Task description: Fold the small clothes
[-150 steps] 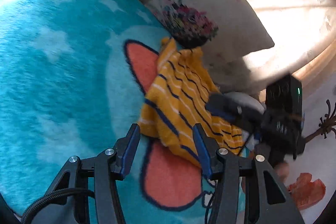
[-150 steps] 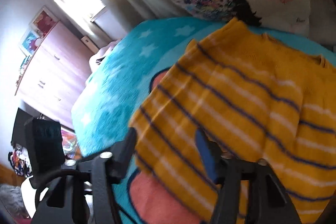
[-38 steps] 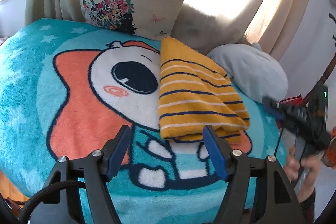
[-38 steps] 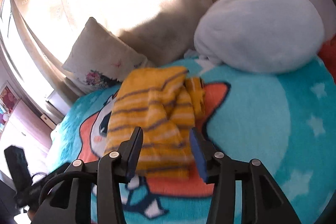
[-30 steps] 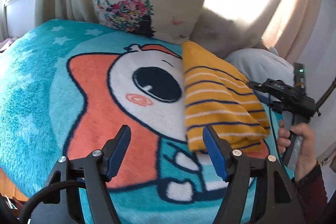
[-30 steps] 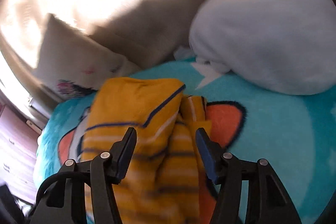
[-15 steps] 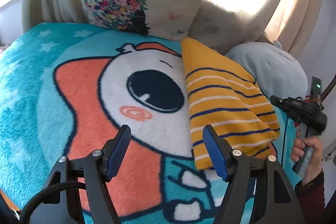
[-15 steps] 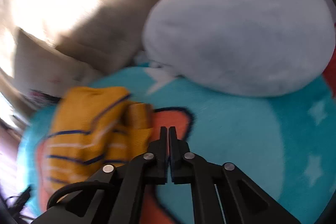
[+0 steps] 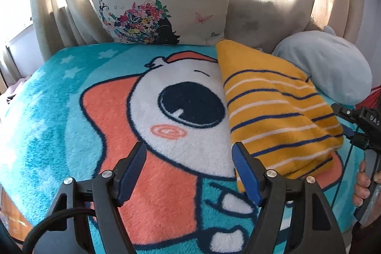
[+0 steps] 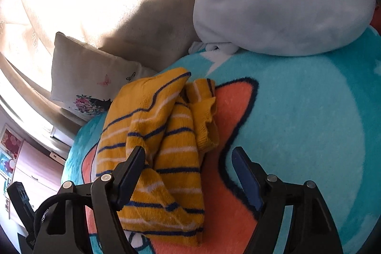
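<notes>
Folded sweater (image 9: pixel 276 111) on blanket (image 9: pixel 71 116) (grippers spread) — untouched.

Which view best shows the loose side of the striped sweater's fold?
The right wrist view: the striped sweater shows its bunched layers and cuff there. The left wrist view shows only its smooth folded top, with the loose side hidden.

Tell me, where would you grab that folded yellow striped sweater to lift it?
Probably the thick folded edge of the yellow striped sweater nearest the open right tool, approached low from the front. The layers are stacked together there, so one pinch might catch them all; the loose sleeve end behind would likely unfold it.
</notes>
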Motion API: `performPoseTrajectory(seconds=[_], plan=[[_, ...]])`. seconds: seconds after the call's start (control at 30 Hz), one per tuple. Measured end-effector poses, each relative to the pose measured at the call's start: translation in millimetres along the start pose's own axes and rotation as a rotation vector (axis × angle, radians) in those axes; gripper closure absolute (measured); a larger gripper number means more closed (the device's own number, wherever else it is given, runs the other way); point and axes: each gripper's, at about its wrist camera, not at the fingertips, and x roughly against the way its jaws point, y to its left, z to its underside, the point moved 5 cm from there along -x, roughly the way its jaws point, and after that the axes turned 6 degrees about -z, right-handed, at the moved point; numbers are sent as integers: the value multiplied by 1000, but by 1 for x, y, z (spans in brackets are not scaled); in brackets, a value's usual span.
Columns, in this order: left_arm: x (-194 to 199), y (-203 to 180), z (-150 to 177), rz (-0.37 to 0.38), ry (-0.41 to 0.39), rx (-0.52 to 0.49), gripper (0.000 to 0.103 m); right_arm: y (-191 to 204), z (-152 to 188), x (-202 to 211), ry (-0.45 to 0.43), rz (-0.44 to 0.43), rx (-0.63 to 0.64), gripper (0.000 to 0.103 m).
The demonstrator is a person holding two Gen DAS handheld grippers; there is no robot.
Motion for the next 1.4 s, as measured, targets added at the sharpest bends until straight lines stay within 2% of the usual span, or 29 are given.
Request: performPoseTrajectory(seconds=[0.23,0.63,0.73,0.87,0.97,1.13,1.23,1.4], plan=[[10,-4,-2,-106,-51,-69,29,-2,0,1,-4,1,-7,23],[10,-5,0,-119,-47,-82,29,-5,4,6,0,6,-15,23],[5,-3,-4,-42,-6,-46,28,-4,3,5,3,4,-14,23],[-16,-1,-23,207,87,74,22,-8,-9,6,1,-22,-39,17],[-42,1,-37,354,158,167,22,-17,-19,2,9,-32,-67,15],[-89,-10,-46,467,263,211,22,-38,-28,-23,73,-63,-157,14],[-106,-29,-46,585,331,219,22,-44,-33,-45,105,-114,-233,14],[-115,-70,-49,698,352,168,21,-25,-44,-78,130,-165,-226,11]])
